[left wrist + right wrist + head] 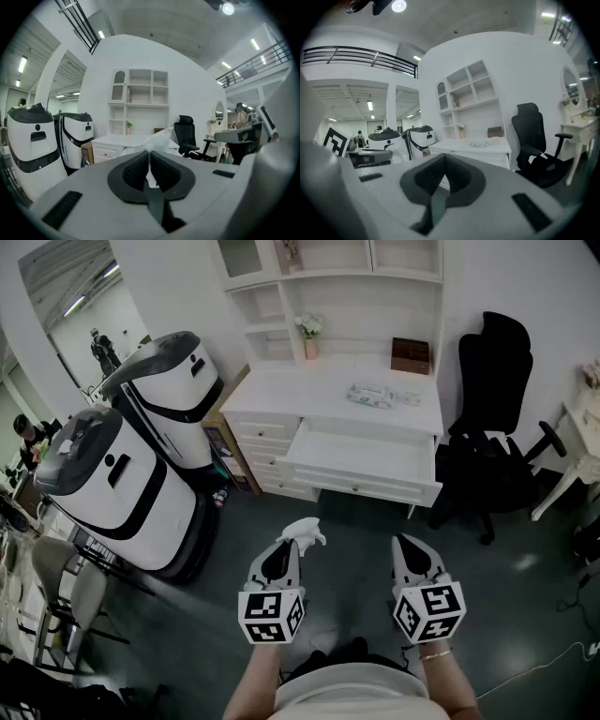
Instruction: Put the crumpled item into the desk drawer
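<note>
A crumpled white paper item (304, 532) sticks out from the tips of my left gripper (292, 545), whose jaws are shut on it; in the left gripper view the paper (158, 140) rises from between the black pads (136, 169). My right gripper (405, 546) hangs beside it over the dark floor, shut and holding nothing; its black pads (425, 176) meet in the right gripper view. Ahead stands the white desk (281, 390), its wide middle drawer (362, 460) pulled open. Both grippers are well short of the desk.
Two large white robot-like machines (122, 484) stand to the left of the desk. A black office chair (492, 427) sits at its right. On the desktop lie a wrapped packet (369, 395), a brown box (411, 355) and a small flower vase (309, 337).
</note>
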Motion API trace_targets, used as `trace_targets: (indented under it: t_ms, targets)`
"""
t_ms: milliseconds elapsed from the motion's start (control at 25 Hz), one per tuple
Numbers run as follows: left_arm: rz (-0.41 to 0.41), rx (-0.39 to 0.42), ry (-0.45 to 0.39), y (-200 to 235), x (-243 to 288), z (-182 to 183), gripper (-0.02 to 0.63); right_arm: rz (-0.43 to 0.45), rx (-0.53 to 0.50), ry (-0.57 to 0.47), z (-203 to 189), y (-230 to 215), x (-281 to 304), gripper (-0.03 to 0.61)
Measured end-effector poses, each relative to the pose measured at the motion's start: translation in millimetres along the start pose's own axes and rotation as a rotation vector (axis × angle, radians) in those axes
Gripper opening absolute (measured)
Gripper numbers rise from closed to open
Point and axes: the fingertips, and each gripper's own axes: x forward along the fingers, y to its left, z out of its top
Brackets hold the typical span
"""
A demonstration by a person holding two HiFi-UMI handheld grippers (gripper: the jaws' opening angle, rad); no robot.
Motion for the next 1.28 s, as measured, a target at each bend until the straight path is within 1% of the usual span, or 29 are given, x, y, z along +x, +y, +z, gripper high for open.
trace_targets:
  t_ms: [520,800,1040,1280]
  targets:
    - [0.056,-0.006,-0.012,-6.4,-3.6,-1.9,0.008,0.019,0.013,-0.028,-0.2,-12.8,-5.6,0.002]
    - [0.079,-0.006,-0.039,-8.6,-3.0,7.2,0.008,0.024,0.058,-0.050,4.0,-23.4,-4.7,0.002]
    - [0.100,-0.003,-0.032,-3.3,3.4,7.6,0.008,0.017,0.079,-0.053,5.2,-31.6,4.5,0.002]
    - [0.116,-0.011,-0.036,11.9,25.1,11.4,0.008,-0.003,0.066,-0.035,4.6,-44.7,26.2,0.002]
